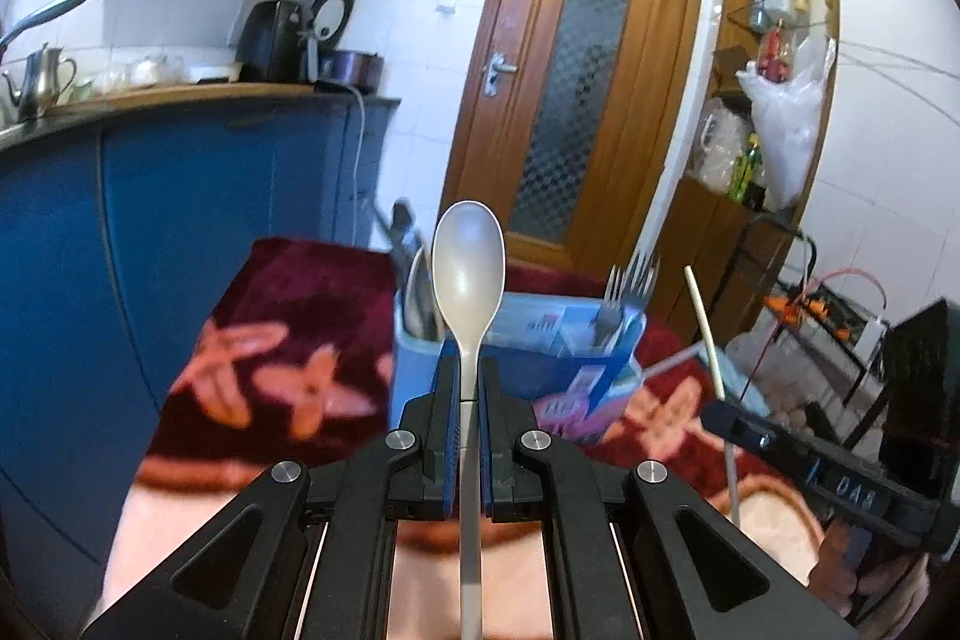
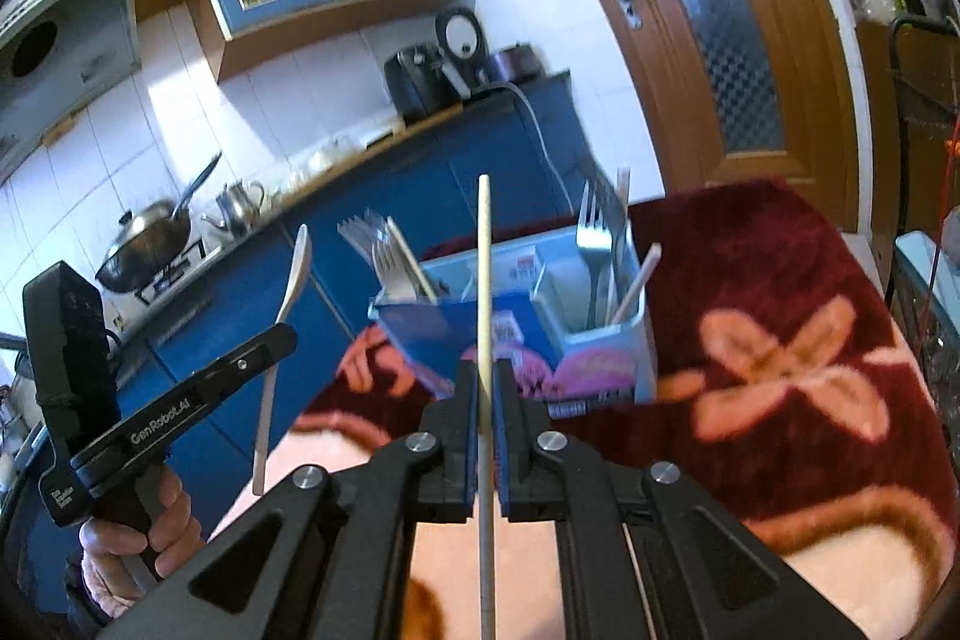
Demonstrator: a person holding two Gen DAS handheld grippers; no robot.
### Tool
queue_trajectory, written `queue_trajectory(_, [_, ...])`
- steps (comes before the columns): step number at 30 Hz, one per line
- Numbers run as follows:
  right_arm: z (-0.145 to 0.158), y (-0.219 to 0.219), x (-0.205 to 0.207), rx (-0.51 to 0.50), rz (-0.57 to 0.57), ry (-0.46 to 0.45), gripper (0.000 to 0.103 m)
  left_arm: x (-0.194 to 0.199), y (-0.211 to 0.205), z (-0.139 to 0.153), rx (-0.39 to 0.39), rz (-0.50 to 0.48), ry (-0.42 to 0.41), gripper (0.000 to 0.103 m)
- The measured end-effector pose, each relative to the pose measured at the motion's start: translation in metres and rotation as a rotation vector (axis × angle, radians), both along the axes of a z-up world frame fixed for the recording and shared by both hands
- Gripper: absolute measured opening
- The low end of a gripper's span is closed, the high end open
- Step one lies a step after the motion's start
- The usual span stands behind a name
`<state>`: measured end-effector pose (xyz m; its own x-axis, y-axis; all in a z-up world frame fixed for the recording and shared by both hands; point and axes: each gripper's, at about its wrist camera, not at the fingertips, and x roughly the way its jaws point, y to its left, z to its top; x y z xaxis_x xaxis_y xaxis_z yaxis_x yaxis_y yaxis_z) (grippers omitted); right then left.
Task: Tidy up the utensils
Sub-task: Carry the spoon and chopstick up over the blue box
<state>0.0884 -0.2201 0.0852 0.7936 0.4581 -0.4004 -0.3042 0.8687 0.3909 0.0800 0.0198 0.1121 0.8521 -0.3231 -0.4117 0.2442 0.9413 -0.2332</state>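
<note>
My left gripper (image 1: 470,370) is shut on the handle of a pale grey spoon (image 1: 468,274), bowl up, held above the table in front of the blue utensil holder (image 1: 540,370). My right gripper (image 2: 486,376) is shut on a cream chopstick (image 2: 484,268) that stands upright before the same holder (image 2: 612,340). The holder's compartments hold several forks (image 2: 591,232) and chopsticks (image 2: 639,280). In the right wrist view the left gripper (image 2: 282,334) with its spoon (image 2: 297,274) shows at the left, a hand around its grip. In the left wrist view the right gripper (image 1: 717,412) holds the chopstick (image 1: 705,328).
A dark red cloth with orange flowers (image 2: 780,358) covers the table. Blue kitchen cabinets (image 1: 180,220) run along the left, with a kettle (image 1: 42,79), a wok (image 2: 147,244) and an air fryer (image 2: 420,85) on the counter. A wooden door (image 1: 576,76) and shelves (image 1: 774,70) stand behind.
</note>
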Motion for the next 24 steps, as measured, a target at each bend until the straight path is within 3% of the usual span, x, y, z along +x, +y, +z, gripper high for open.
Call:
queue_trajectory(14, [0.011, -0.005, 0.031, 0.024, -0.007, -0.071, 0.006, 0.069, -0.006, 0.037, -0.122, 0.033, -0.122, 0.005])
queue_trajectory(20, [0.012, -0.007, 0.033, 0.021, -0.012, -0.109, 0.006, 0.091, -0.011, 0.036, -0.107, 0.082, -0.193, 0.005])
queue_trajectory(24, [0.013, -0.009, 0.039, 0.027, -0.019, -0.112, 0.006, 0.103, -0.016, 0.025, -0.101, 0.139, -0.197, 0.005])
